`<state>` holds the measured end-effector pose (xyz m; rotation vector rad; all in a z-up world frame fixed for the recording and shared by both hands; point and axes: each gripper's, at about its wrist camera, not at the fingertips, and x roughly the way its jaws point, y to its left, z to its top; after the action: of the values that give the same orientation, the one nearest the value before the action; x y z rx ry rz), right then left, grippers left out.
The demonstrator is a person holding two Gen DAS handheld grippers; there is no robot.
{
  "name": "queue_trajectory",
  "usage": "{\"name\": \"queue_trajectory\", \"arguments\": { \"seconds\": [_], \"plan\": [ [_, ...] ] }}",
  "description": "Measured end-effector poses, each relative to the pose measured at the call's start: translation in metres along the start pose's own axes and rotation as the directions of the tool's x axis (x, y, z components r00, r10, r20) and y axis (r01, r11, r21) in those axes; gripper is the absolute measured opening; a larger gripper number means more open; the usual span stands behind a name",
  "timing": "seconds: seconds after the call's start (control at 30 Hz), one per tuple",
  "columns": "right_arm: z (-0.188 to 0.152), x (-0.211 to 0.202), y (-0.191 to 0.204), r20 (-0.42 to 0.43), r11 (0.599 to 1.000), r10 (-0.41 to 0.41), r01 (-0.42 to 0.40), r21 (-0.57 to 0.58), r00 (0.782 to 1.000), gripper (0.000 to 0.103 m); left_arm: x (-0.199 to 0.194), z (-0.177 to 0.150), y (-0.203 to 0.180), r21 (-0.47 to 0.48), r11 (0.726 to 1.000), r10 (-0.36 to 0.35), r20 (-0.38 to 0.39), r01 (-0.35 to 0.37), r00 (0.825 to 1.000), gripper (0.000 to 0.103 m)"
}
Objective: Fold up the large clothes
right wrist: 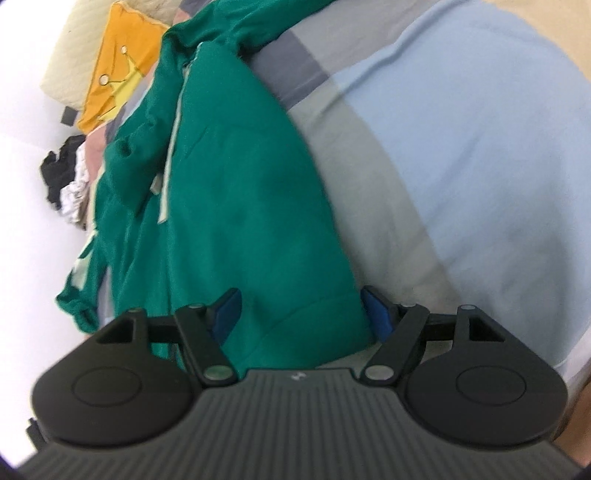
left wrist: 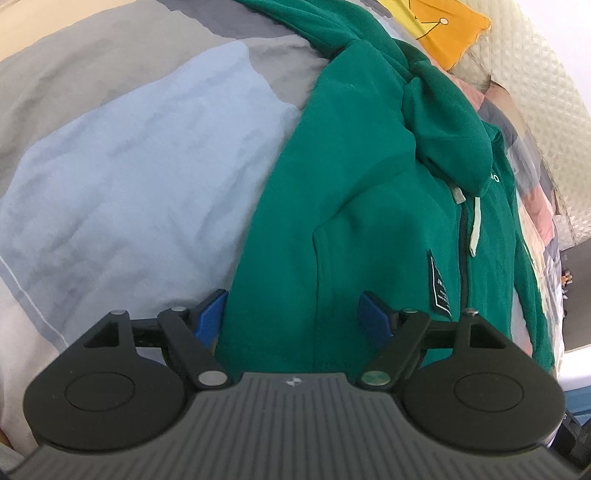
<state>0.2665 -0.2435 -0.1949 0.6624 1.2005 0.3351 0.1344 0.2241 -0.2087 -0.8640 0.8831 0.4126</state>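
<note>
A bed fills both views, covered in a soft quilt of pale blue, grey and beige panels (left wrist: 122,177), with an orange cushion printed with a yellow crown (left wrist: 439,29) at the upper right of the left wrist frame.

The left gripper (left wrist: 293,314), low in the centre of its frame, has its blue-padded fingers (left wrist: 211,314) spread wide, nothing between them; they hang over the near hem of a green zip-up fleece hoodie (left wrist: 369,206). The right gripper (right wrist: 301,314) is likewise spread and empty, straddling the hem's near corner.

The hoodie lies along the bed, front up, running from the bottom centre toward the top of each frame, hood (left wrist: 447,122) and pale drawstring (left wrist: 474,229) at the far end.

It looks soft, limp and moderately heavy, and likely to sag. The thicker ribbed hem corners seem the surest hold.
</note>
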Motion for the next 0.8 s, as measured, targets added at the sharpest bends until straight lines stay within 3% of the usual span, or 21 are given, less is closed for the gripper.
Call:
{"name": "queue_trajectory", "arguments": {
  "seconds": [0.33,0.37,0.43,0.5,0.53,0.6,0.7,0.8],
  "plan": [
    [-0.005,0.004,0.008,-0.038,0.998,0.047,-0.049,-0.048,0.998,0.073,0.002,-0.004,0.012,-0.093,0.989,-0.122,-0.086,0.114,0.989,0.079],
    [-0.006,0.005,0.010,-0.042,0.997,0.051,-0.053,-0.057,0.998,0.067,0.002,-0.004,0.011,-0.091,0.989,-0.126,-0.091,0.117,0.988,0.077],
    [-0.008,0.006,0.013,-0.052,0.996,0.047,-0.051,-0.075,0.998,0.058,0.002,-0.006,0.010,-0.086,0.989,-0.124,-0.095,0.116,0.988,0.071],
    [-0.009,0.006,0.015,-0.053,0.995,0.043,-0.048,-0.088,0.998,0.038,0.003,-0.007,0.008,-0.072,0.992,-0.110,-0.103,0.103,0.989,0.053],
    [-0.010,0.005,0.015,-0.049,0.995,0.042,-0.046,-0.091,0.998,0.036,0.003,-0.008,0.008,-0.075,0.992,-0.106,-0.103,0.098,0.989,0.049],
    [-0.010,-0.002,0.014,-0.014,0.995,0.039,-0.040,-0.088,0.999,0.025,0.004,-0.006,0.010,-0.090,0.991,-0.104,-0.097,0.095,0.990,0.027],
    [-0.009,-0.018,0.019,0.079,0.993,0.007,0.002,-0.120,0.997,0.018,0.001,-0.002,0.016,-0.128,0.983,-0.141,-0.086,0.130,0.986,0.015],
    [-0.009,-0.036,0.026,0.134,0.988,0.003,0.017,-0.151,0.991,0.016,-0.014,0.007,0.023,-0.158,0.968,-0.204,-0.049,0.194,0.978,0.011]
  ]
}}
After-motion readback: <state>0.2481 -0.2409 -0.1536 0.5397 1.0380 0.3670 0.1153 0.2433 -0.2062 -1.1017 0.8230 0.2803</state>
